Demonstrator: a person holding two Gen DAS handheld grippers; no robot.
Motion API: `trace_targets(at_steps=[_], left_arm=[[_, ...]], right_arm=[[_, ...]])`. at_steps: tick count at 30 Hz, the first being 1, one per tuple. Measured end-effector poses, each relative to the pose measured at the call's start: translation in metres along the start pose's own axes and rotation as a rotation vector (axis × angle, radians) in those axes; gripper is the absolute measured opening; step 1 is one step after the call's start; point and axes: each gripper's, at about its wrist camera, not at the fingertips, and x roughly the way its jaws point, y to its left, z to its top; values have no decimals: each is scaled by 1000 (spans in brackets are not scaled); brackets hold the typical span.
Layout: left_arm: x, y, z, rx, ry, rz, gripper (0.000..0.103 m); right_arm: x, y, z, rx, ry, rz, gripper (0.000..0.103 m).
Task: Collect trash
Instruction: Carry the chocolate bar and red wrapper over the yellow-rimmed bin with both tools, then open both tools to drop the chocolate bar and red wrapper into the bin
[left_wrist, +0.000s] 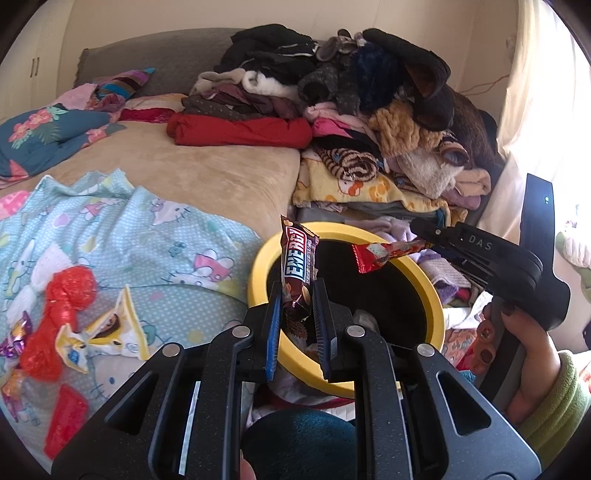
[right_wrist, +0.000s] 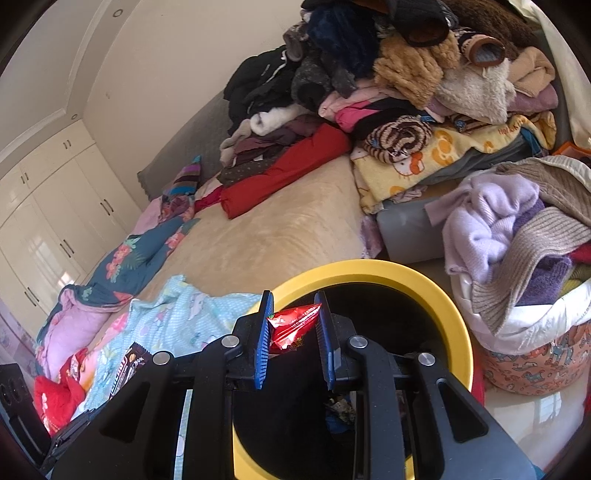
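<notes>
My left gripper (left_wrist: 296, 295) is shut on a brown Energy bar wrapper (left_wrist: 298, 266), which stands upright over the near rim of a yellow-rimmed black bin (left_wrist: 436, 295). In the same view my right gripper (left_wrist: 419, 230) reaches in from the right, shut on a red foil wrapper (left_wrist: 373, 255) that hangs above the bin's mouth. The right wrist view shows the red wrapper (right_wrist: 293, 326) pinched between blue pads (right_wrist: 263, 332) over the bin (right_wrist: 458, 317). More wrappers lie on the pale blue sheet: a red one (left_wrist: 55, 317), a yellow one (left_wrist: 110, 328) and a red pouch (left_wrist: 66, 417).
A bed with a beige blanket (left_wrist: 207, 166) carries a tall heap of clothes (left_wrist: 362, 103) behind the bin. A basket of knitwear (right_wrist: 524, 258) stands right of the bin. A hand in a green sleeve (left_wrist: 546, 406) holds the right gripper. White wardrobes (right_wrist: 48, 221) line the far wall.
</notes>
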Motion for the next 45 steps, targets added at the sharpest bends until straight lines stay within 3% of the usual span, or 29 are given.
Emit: trace_targets(at_steps=[29,32,34,40,45], left_arm=[[82,-21,-4,15,179,-76,11],[87,-21,-3,11,187,-78,11],[91,-21,-2,7,193,-77,13],[87,-16,0,-19,167,-69,49],[68,-7,2,-48,94,-46,91]], right_arm=[[22,-36,-5,-60,15,-143,22],[24,-37,-4,-58,23,-139,24],[26,-39,-3,-51,30,-136,32],[29,-40,-4,-43,39,-145,52],[28,-35,-4,-61,30,-143,62]])
